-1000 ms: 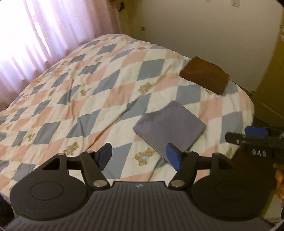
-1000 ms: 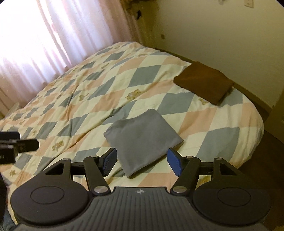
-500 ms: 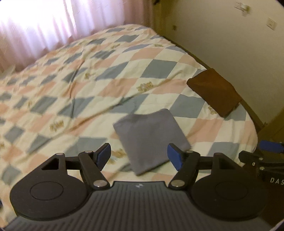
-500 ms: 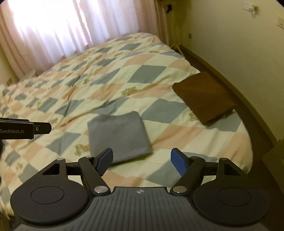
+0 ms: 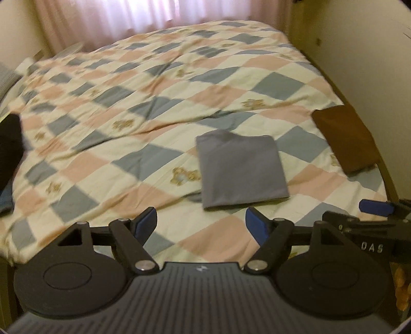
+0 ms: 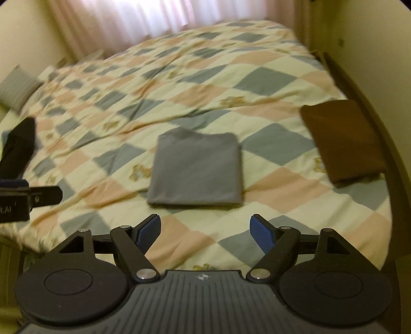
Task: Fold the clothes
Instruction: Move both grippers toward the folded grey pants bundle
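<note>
Checkered quilt [image 6: 269, 77] carries a folded grey garment [image 6: 196, 170] mid-bed and brown one [image 6: 341, 138] near the edge; both grippers [image 5: 201, 224] [image 6: 205, 228] hover apart, empty. Careless snagging could undo folds.

Both views have swung left across the bed, bringing a dark garment [image 6: 19, 146] into sight at its left edge.

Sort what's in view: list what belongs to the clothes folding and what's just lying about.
Belongs to the job:
grey folded garment
brown folded garment
dark garment, unfolded at the bed's left edge
left gripper and right gripper, both open, empty

Just lying about:
patchwork quilt
striped pillow
pink curtain
</note>
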